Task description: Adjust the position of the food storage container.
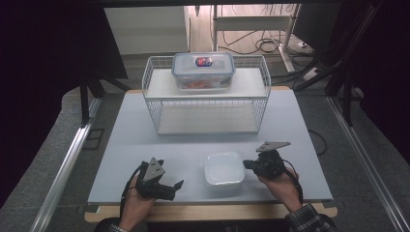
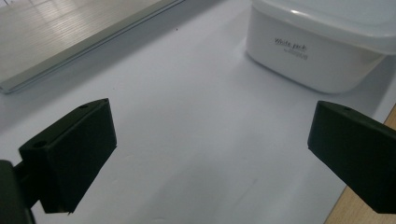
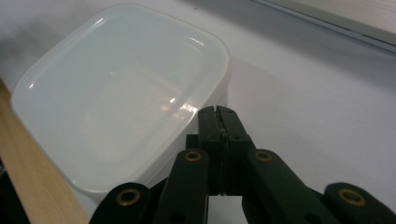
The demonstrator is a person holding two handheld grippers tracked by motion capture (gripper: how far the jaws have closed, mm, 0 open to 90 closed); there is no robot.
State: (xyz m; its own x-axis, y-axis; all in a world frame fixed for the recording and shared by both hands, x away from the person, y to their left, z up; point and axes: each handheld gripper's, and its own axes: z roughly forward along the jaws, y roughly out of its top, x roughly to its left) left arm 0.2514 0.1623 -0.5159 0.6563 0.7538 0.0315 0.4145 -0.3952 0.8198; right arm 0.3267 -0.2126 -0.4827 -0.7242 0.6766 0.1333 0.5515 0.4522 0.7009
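Nearest, at the table's near edge, the left gripper (image 1: 167, 186) rests low with its jaws spread wide and nothing between them. Just right of it sits the white lidded container (image 1: 223, 169). The right gripper (image 1: 247, 165) is at the container's right side, jaws pressed together and empty. Farther back, a wire rack (image 1: 153, 92) carries a clear lidded box (image 1: 203, 71).

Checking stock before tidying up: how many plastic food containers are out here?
2. A white lidded container sits on the table's near edge between the two grippers; a clear clip-lid container stands on the wire rack's top shelf.
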